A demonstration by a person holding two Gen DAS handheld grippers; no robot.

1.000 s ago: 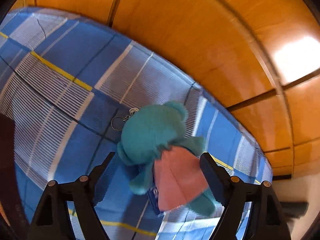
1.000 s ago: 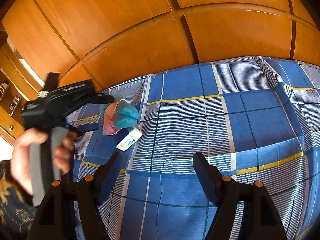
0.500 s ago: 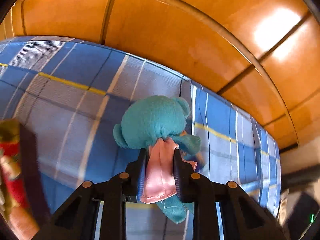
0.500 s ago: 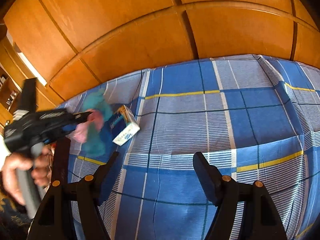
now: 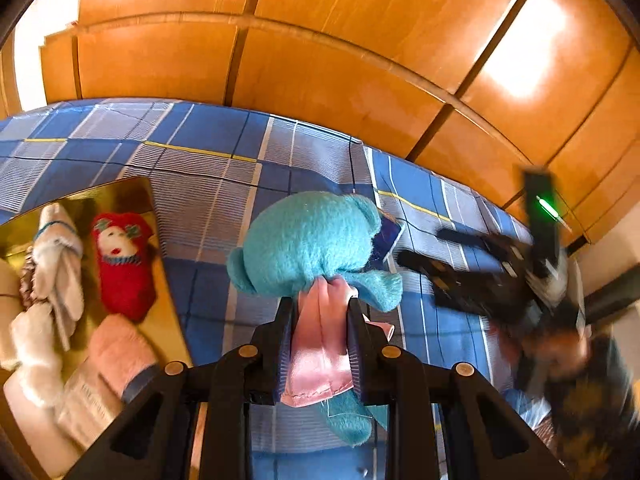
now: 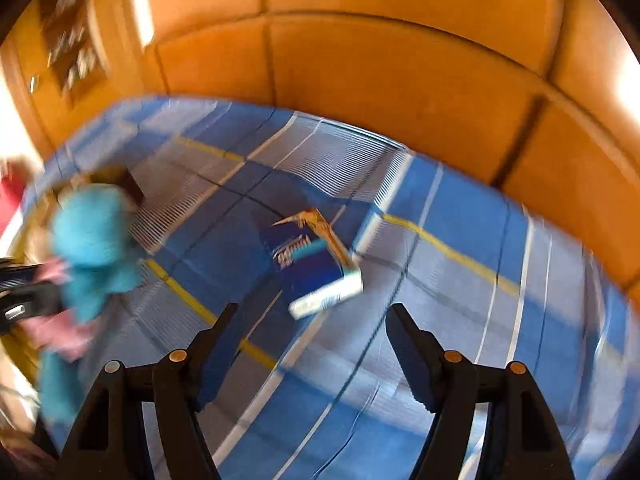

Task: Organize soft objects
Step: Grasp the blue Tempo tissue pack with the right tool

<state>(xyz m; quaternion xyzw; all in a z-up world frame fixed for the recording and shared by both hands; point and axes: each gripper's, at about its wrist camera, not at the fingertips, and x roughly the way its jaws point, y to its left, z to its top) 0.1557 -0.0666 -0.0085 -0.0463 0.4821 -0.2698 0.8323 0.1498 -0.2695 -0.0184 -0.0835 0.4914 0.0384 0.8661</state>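
My left gripper (image 5: 320, 304) is shut on the pink cloth of a teal plush toy (image 5: 308, 240) and holds it above the blue plaid bed cover (image 5: 208, 176). The toy also shows, blurred, at the left of the right wrist view (image 6: 92, 240). A gold box (image 5: 160, 264) at the left holds a red plush doll (image 5: 124, 264), a white plush (image 5: 56, 248) and a pink soft item (image 5: 120, 356). My right gripper (image 6: 312, 324) is open and empty above the cover; a blue tissue pack (image 6: 308, 264) lies just beyond it. The right gripper also shows, blurred, in the left wrist view (image 5: 424, 258).
Orange wooden wardrobe panels (image 5: 320, 60) stand behind the bed. The right wrist view is motion-blurred. A shelf with small items (image 6: 72, 56) is at its upper left.
My left gripper closed on the teal toy, lifted it and swung left, bringing the gold box into view. My right gripper moved toward the blue tissue pack.
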